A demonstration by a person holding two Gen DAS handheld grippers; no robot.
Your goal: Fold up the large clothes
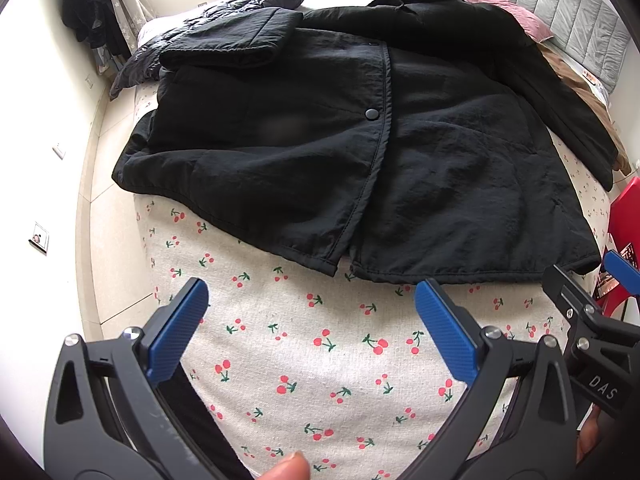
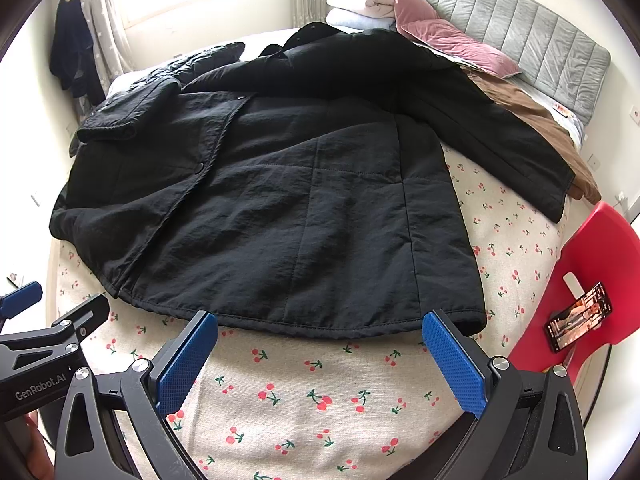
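The black jacket (image 2: 280,208) was matt, crinkled quilted cloth with a smooth snap button (image 1: 371,113). The cherry-print bedsheet (image 1: 320,360) was coarse woven fabric. Both grippers carried blue textured pads (image 2: 454,364) on matt black plastic with bright metal screws (image 1: 490,332). The red chair (image 2: 580,264) was smooth plastic.

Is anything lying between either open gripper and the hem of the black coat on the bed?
Nothing visible. Only bare cherry-print sheet separates the right gripper and the left gripper from the black coat; both have jaws open, short of its hem.
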